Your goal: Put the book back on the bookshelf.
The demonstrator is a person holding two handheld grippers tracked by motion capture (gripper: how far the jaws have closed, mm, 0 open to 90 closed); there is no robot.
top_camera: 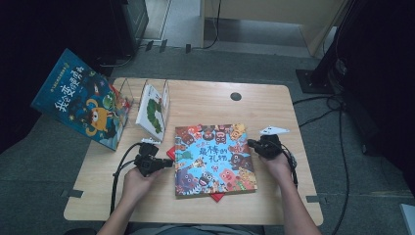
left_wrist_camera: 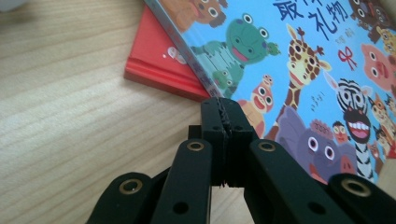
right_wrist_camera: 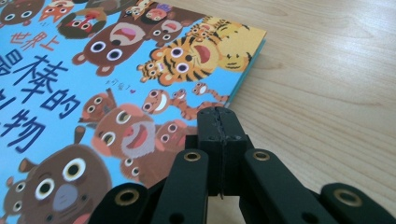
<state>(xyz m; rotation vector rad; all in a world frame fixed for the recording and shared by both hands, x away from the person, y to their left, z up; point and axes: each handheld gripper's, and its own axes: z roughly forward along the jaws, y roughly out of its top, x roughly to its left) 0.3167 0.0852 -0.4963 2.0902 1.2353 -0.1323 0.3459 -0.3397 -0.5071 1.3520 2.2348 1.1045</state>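
- Forearms come in at the near edge of the high view; the left hand-held gripper (top_camera: 164, 163) sits at the left edge of the animal picture book (top_camera: 214, 159), the right hand-held gripper (top_camera: 252, 144) at its right edge. That book lies flat at the counter's (top_camera: 205, 100) near middle, atop a red book (top_camera: 170, 152).
- Left gripper view: jaws pressed together, pinching nothing, tips at the picture book's (left_wrist_camera: 299, 70) spine edge. Most of the red book (left_wrist_camera: 161, 65) is hidden underneath.
- Right gripper view: jaws likewise pressed together and empty, over the cover (right_wrist_camera: 93, 93) near its edge. A stiff, glossy hardcover, probably slippery and fairly heavy; best gripped by an overhanging edge. Whether the tips touch it is unclear.
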